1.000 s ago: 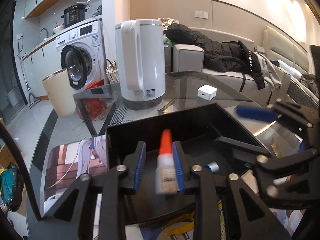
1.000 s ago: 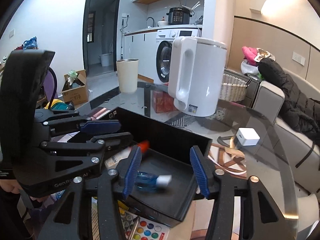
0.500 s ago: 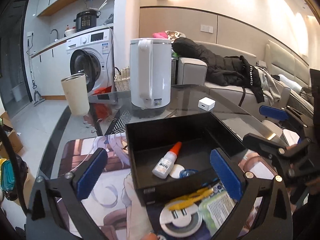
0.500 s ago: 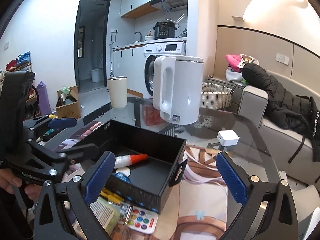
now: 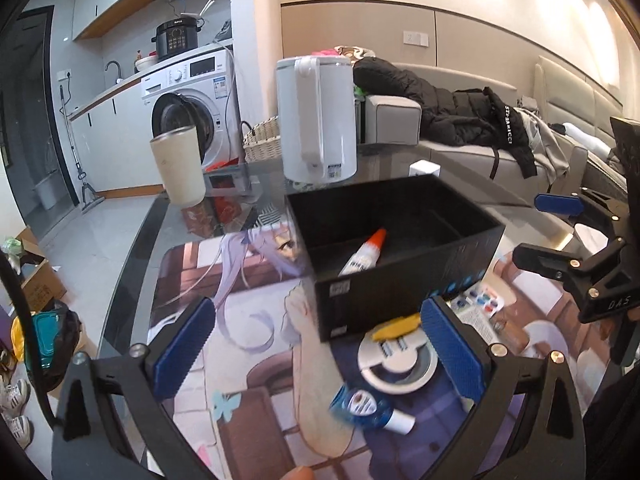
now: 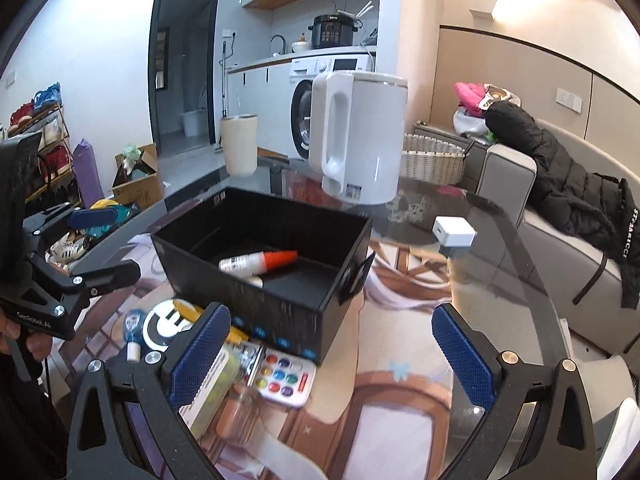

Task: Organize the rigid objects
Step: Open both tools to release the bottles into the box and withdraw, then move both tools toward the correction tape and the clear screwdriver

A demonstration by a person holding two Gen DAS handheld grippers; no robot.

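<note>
- Left claw [image 5: 320, 344]: jaws spread wide, nothing between the pads; it hangs above the printed mat on the glass desk [image 5: 132, 264].
- Blue-and-white tube [image 5: 370, 406]: loose on the mat, just below and slightly right of the left claw's midline, inside the span of its jaws. Its long axis runs roughly left to right and tilts down toward the white cap at the right end, so it lies about along the line between the two pads; judged from this, the claw would need to turn before closing across the tube's width.
- White round disc [image 5: 396, 360] with a yellow clip [image 5: 396, 326] on it: ahead of the tube, touching the near wall of the box.
- Black box [image 5: 400, 280]: ahead and to the right of the left claw, open-topped; a glue bottle [image 5: 362, 254] with an orange cap already lies inside, cap pointing away.
- Right claw [image 6: 332, 354]: also wide open and empty. The paint palette [image 6: 282, 376] sits just beyond its left pad; a green-labelled packet [image 6: 212, 384] lies partly behind that pad.
- Nearer hand: the tube appears far left in the right view [image 6: 134, 330], outside that claw's jaws; the left claw is judged the nearer.
</note>
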